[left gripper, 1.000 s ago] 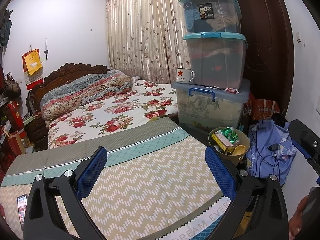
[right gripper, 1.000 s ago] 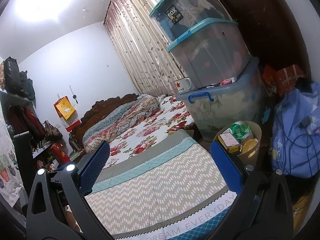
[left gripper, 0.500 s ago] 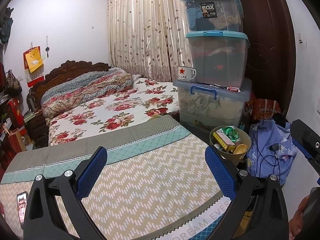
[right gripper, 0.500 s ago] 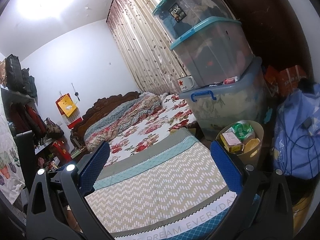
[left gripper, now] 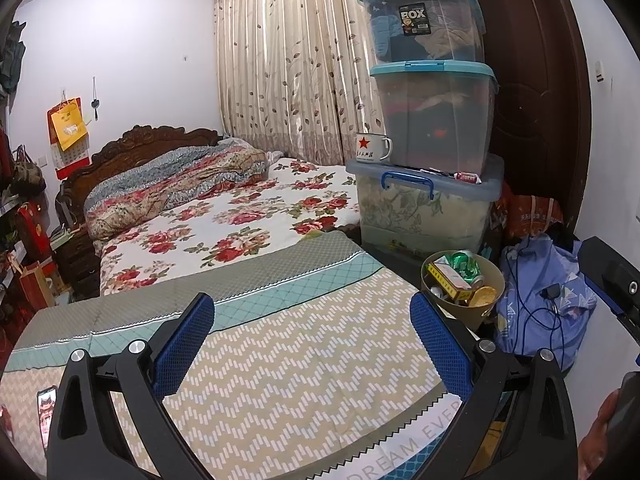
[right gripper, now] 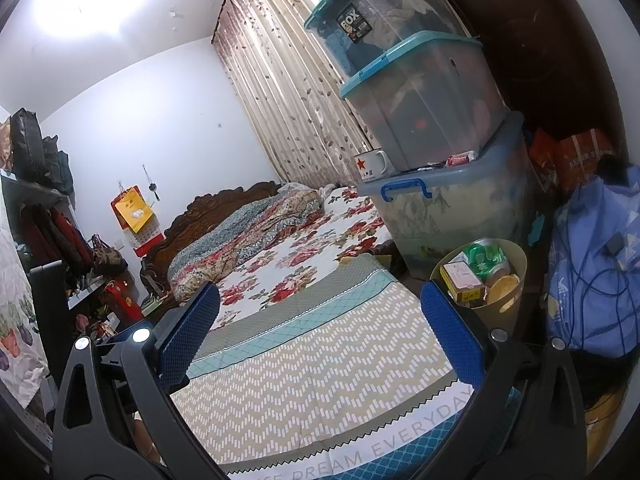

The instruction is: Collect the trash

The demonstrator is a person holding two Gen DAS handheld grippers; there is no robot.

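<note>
While you hold both tools above the foot of the bed, the views show the following.
Left claw [left gripper: 312, 334]: your blue-padded fingers stand wide apart with nothing between them, over the beige zigzag-patterned mat [left gripper: 288, 364].
Right claw [right gripper: 320, 320]: likewise spread wide and empty, above the same mat [right gripper: 312, 376]; part of it also shows at the right edge of the left view.
Trash: a crushed green drink can [left gripper: 464, 266], a yellow-edged cardboard packet [left gripper: 444, 280] and a round yellow lid [left gripper: 485, 295] lie together in the round beige plastic waste bin [left gripper: 490, 312].
Waste bin position: on the floor just beside the mat's far right corner, in front of the lowest clear plastic storage box with blue handle [left gripper: 424, 208]; in the right view the bin [right gripper: 514, 304] sits just past your right finger.
Stack: two teal-lidded boxes stand on that lowest box; a white enamel mug with a red star [left gripper: 372, 147] rests on its lid.
Beside the bin: a blue cloth bundle with a dark cable [left gripper: 544, 300].
</note>
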